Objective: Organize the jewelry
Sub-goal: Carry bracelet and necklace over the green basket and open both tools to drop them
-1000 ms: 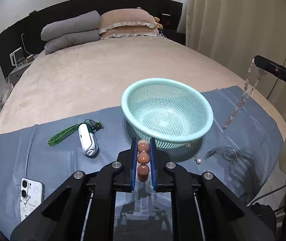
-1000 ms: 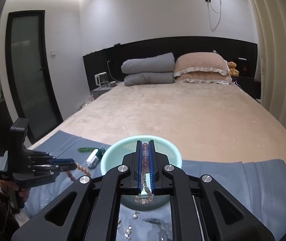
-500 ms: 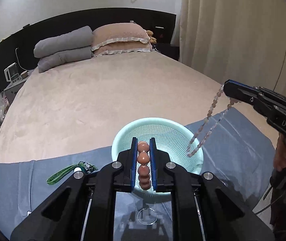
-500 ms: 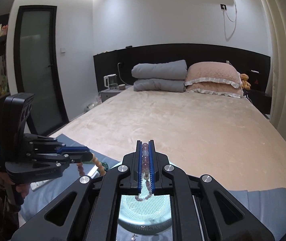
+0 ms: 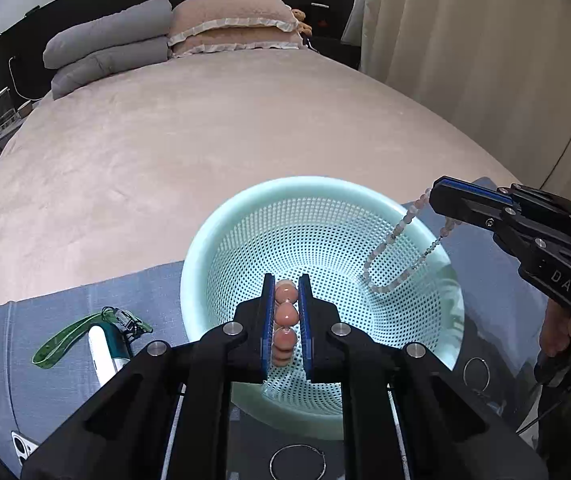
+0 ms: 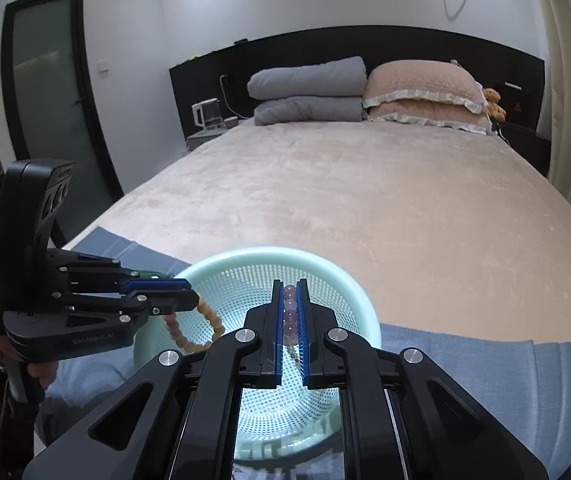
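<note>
A mint-green perforated basket [image 5: 213, 248] [image 6: 349, 280] sits on a blue cloth on the bed. My left gripper [image 5: 285, 292] [image 6: 189, 298] is shut on an orange-brown bead bracelet [image 5: 285, 314] [image 6: 205, 320], held over the basket's near-left side. My right gripper [image 6: 290, 296] [image 5: 439, 188] is shut on a pale pink bead bracelet [image 6: 290, 312] [image 5: 397, 256], whose loop hangs down into the basket's right side.
Two thin metal hoops lie on the blue cloth [image 5: 65, 320]: one [image 5: 297, 462] near me, one [image 5: 476, 374] at the right. A white device with a green lanyard [image 5: 101, 350] lies left. A phone corner [image 5: 23, 446] lies at the lower left. Pillows [image 5: 229, 24] lie far back.
Both grippers have come in over the basket and lowered. The pink bracelet now hangs inside the basket, and the orange beads hang over its bowl.
</note>
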Tool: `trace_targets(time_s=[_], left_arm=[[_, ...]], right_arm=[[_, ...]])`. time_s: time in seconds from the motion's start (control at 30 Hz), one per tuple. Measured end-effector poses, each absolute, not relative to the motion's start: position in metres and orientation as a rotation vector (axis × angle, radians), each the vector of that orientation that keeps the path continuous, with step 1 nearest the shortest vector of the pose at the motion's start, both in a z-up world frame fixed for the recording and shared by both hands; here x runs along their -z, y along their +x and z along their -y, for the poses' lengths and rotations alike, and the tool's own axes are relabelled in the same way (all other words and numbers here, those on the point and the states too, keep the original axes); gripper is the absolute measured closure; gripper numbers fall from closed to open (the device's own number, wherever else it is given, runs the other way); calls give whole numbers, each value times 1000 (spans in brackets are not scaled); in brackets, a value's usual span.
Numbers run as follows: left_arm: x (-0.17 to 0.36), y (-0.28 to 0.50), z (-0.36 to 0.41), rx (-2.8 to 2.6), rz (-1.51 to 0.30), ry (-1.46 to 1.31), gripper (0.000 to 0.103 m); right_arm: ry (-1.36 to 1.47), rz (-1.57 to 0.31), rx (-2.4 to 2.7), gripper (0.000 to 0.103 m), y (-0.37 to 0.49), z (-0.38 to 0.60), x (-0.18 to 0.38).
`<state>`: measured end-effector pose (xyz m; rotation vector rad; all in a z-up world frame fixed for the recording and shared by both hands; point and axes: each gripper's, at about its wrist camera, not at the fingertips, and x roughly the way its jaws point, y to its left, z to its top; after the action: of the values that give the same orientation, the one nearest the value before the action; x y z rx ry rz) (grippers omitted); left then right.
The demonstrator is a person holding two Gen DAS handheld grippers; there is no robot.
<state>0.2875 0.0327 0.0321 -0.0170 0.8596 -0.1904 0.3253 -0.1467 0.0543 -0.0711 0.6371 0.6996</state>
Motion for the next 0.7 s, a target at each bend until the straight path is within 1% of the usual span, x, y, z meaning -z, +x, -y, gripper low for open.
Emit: trace_targets(time_s=[0.13, 0.3, 0.4, 0.43, 0.63, 0.67, 0.7], left_arm=[[-18, 291, -32, 196, -884, -21, 91], [-12, 292, -32, 179, -892, -17, 91], [-13, 288, -33, 173, -890, -13, 91], [-13, 287, -33, 174, -889, -12, 91], [-17, 279, -34, 168, -885, -4, 90], [-19, 276, -35, 168, -881, -5, 89], [-21, 274, -36, 167, -876, -3, 83]], right_arm=[[-64, -674, -700, 97, 330, 145, -35], [-77, -701, -696, 97, 329, 140, -24], [-86, -708, -694, 96, 327, 139, -22], [-93, -706, -689, 94, 326, 138, -22], [-80, -681, -680, 94, 318, 145, -30], [-77, -679, -678, 94, 316, 148, -31], [-74, -678, -675, 94, 315, 151, -33]])
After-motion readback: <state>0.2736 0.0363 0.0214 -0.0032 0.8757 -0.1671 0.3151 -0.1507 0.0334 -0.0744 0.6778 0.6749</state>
